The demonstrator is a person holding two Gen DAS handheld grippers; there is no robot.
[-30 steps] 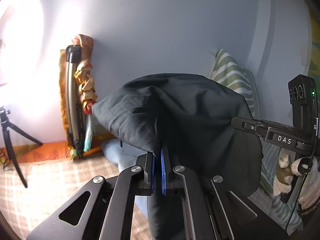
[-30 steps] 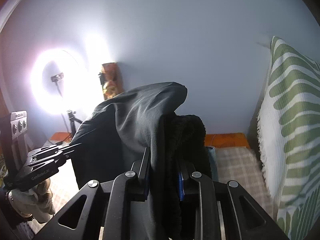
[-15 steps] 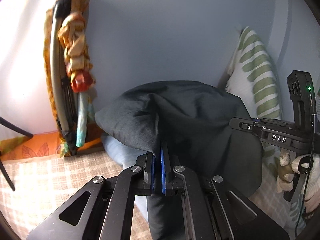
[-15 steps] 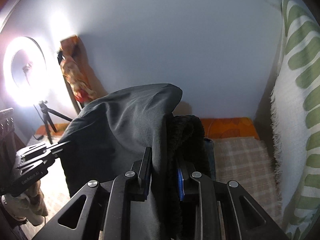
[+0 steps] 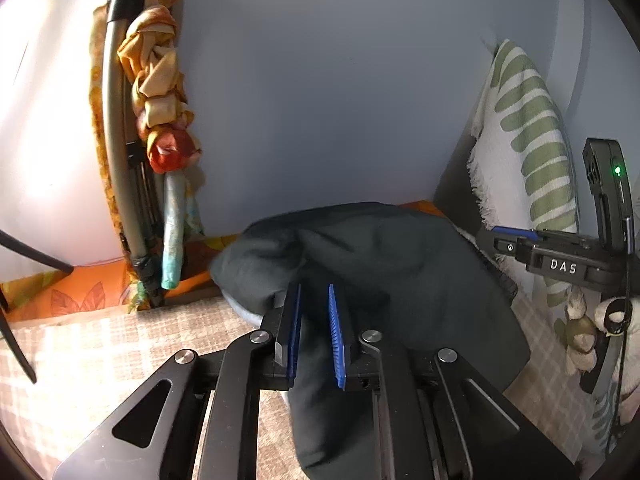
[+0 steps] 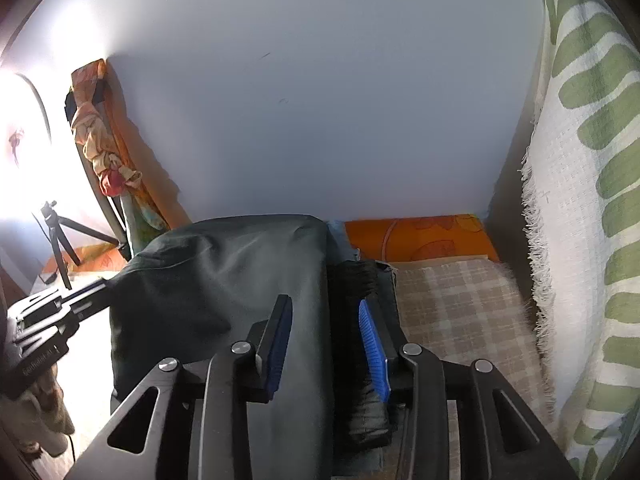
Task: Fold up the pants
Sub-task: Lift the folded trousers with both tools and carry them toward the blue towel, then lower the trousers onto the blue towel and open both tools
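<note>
The dark pants (image 5: 384, 264) lie in a soft heap on the bed, over a checked bedcover (image 5: 100, 360), close to the pale blue wall (image 5: 340, 100) at the far end. A paler blue garment (image 5: 240, 308) peeks out from under their left edge, and an orange patterned sheet (image 6: 420, 236) shows along the foot of the wall.

The left gripper (image 5: 314, 334) sits low over the near edge of the pants with its jaws a little apart. They have just been opening, and dark cloth runs between the blue pads without either pad visibly pressing on it.

The right gripper (image 6: 326, 340) is at the right-hand edge of the pants, its jaws spread wider. They too have just been opening, and a fold of the dark fabric, with a thick fuzzy black band beside it, lies loose in the gap. From the left wrist view that gripper shows at the right, beyond the heap, held by a gloved hand (image 5: 588, 332).

A white throw with green stripes (image 6: 580, 200) hangs at the right side of the bed. Against the wall on the left stands a folded frame (image 5: 120, 160) with knotted orange cloth (image 5: 160, 92) tied to it, and a small tripod (image 6: 60, 232) stands in the glare of a bright lamp further left.
</note>
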